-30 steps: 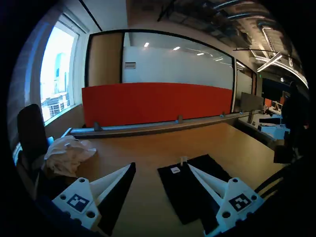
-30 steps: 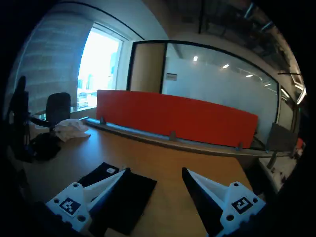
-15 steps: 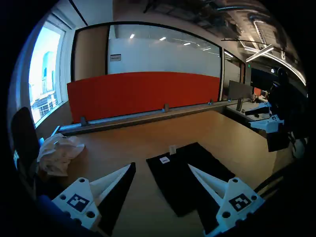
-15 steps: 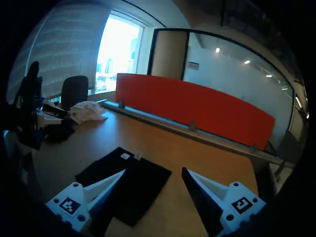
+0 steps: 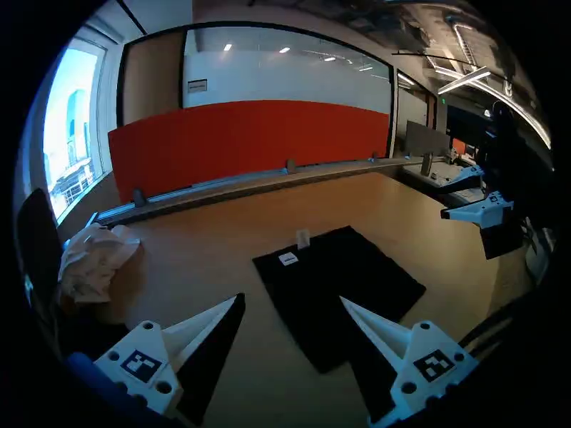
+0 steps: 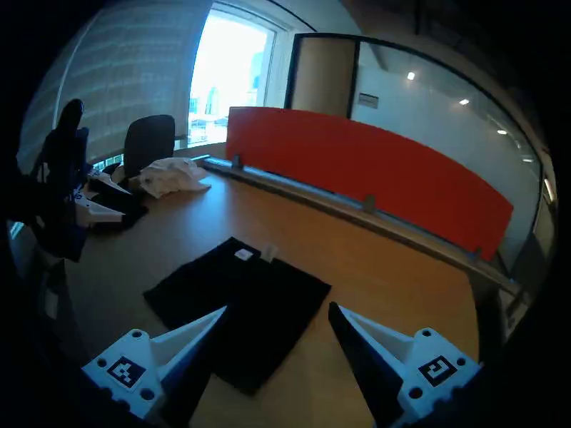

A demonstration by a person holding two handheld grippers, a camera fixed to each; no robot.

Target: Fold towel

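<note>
One black towel (image 5: pixel 342 278), one crumpled white cloth (image 5: pixel 93 260), one red divider (image 5: pixel 250 139), one chair (image 6: pixel 146 139), two grippers (image 5: pixel 290 298) (image 6: pixel 278 307)

A broad wooden desk (image 5: pixel 214 242) ran up to a long red partition (image 5: pixel 243 143), with a frosted glass wall (image 5: pixel 285 75) behind it. Daylight came through a tall window (image 6: pixel 228 75) at the side, where a dark office chair (image 6: pixel 148 139) stood. Strip lights (image 5: pixel 464 77) hung from the dark ceiling.

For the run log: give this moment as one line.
phase: pre-grasp | black towel flat on desk | left tool open, empty | right tool open, empty
</note>
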